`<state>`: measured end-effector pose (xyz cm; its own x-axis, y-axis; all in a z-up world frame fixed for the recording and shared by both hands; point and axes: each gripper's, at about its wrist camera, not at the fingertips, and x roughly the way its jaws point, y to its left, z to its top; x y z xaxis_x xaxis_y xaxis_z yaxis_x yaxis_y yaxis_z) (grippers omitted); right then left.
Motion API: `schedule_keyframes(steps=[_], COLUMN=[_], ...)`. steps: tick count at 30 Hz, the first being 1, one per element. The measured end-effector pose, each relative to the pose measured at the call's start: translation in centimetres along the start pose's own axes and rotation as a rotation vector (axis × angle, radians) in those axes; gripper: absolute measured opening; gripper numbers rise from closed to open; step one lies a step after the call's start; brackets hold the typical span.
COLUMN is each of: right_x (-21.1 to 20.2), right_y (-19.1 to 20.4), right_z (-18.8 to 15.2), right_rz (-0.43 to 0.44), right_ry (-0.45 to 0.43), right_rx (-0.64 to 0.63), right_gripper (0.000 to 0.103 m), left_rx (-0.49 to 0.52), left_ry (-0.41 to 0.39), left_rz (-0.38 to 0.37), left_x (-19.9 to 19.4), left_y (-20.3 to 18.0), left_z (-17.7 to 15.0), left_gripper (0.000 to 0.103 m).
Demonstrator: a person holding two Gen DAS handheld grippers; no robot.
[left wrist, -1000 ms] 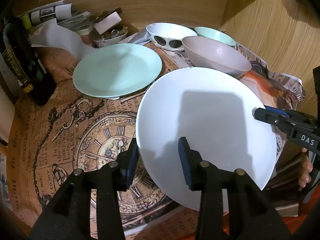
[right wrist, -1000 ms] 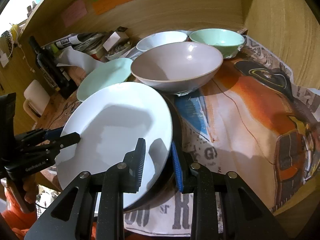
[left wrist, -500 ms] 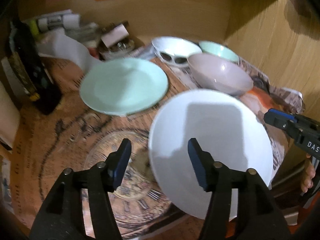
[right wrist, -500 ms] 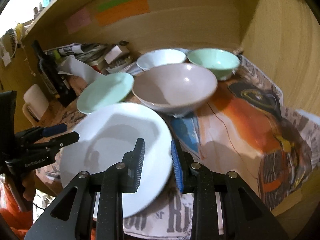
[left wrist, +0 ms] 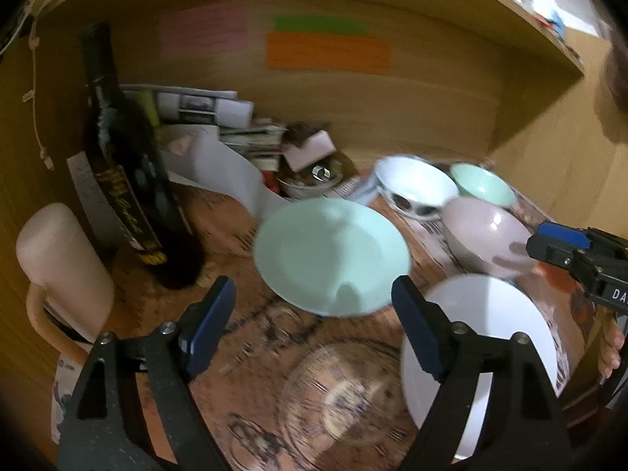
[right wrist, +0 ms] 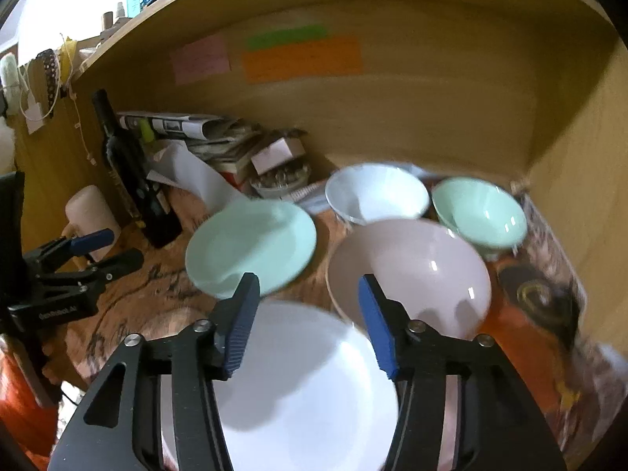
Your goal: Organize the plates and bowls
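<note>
Lying loose at lower frame, the white plate [right wrist: 310, 388] sits unstacked; both grippers' jaws are opening, empty (green plate [right wrist: 251, 247] and three bowls remain separate).

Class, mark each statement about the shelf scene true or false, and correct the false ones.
1. The white plate lies on the table nearest the cameras. True.
2. The left tongs grip the white plate. False: their jaws are opening, nothing is between them.
3. The green plate is stacked on the white plate. False: it lies apart, farther back.
4. A dark bottle stands upright at the left. True.
5. The pink bowl sits inside the green bowl. False: it stands in front of it.
</note>
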<state>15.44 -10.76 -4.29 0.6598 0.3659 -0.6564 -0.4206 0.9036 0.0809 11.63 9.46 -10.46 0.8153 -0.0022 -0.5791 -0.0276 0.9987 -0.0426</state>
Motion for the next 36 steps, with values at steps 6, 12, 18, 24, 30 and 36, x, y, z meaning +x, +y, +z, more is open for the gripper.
schedule_keyframes(steps=[6, 12, 18, 24, 30, 36], right_x=[3.3, 8.0, 11.9, 15.3, 17.7, 18.9], right_y=[0.1, -0.4, -1.0, -1.1, -1.0, -0.5], right_z=[2.4, 3.8, 4.7, 5.2, 5.5, 5.2], right_rz=[0.031, 0.048, 0.071, 0.091, 0.09, 0.063], right_ry=[0.048, 0.15, 0.256, 0.371, 0.453, 0.511], right_rx=[-0.026, -0.021, -0.01, -0.01, -0.007, -0.029], right_gripper=[0.052, 0.052, 0.052, 0.052, 0.045, 0.035], left_rx=[-0.057, -0.075, -0.076, -0.063, -0.055, -0.074], left_ry=[0.02, 0.074, 0.16, 0.26, 0.294, 0.335], left_rz=[0.026, 0.044, 0.032, 0.019, 0.016, -0.014], left_x=[1.9, 5.1, 8.4, 11.4, 13.0, 13.8], left_y=[2.3, 3.9, 4.6, 4.6, 4.7, 5.2], left_z=[1.3, 2.2, 2.3, 2.1, 1.9, 1.7], left_gripper=[0.086, 0.086, 0.086, 0.086, 0.077, 0.056])
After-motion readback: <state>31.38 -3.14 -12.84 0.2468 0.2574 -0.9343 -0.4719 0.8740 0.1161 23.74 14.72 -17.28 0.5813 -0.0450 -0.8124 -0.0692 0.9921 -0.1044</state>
